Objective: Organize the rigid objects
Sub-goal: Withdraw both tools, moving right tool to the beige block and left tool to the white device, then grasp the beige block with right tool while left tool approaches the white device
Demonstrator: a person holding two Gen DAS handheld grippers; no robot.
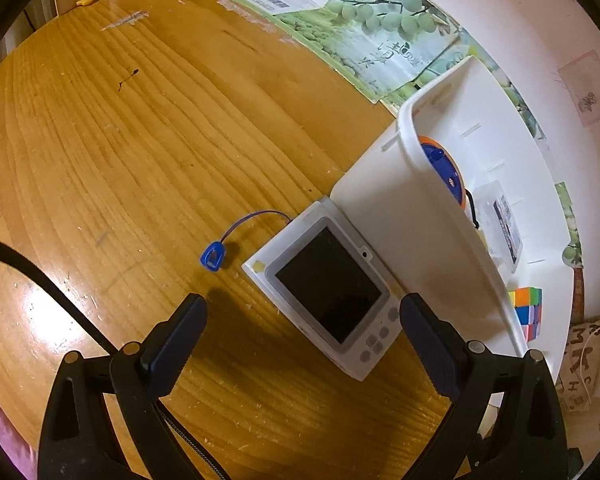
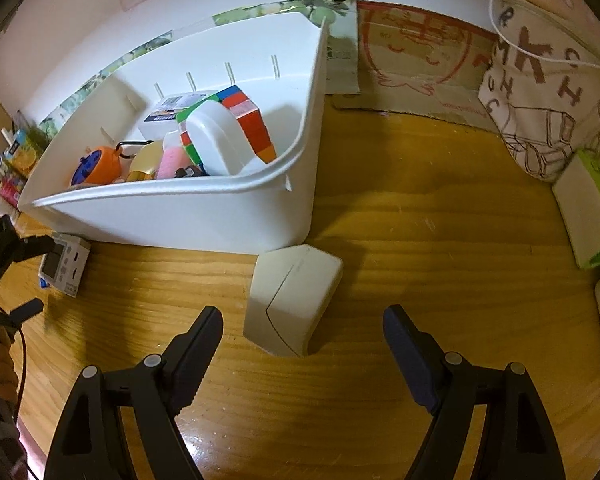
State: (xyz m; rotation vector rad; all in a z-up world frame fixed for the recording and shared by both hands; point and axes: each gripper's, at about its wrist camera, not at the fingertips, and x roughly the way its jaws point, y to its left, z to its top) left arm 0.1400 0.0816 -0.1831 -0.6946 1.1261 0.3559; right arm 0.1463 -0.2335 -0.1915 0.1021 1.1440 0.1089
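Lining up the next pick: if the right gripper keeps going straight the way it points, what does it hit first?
Most likely the white case lying on the table beside the bin; it sits between the open right gripper fingers. Depth is uncertain.

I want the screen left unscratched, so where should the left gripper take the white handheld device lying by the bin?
Probably across the device's two long edges, coming from above with the open left gripper. It lies flat, screen up, one end against the white bin, so the long sides look freest. Avoid its blue strap.
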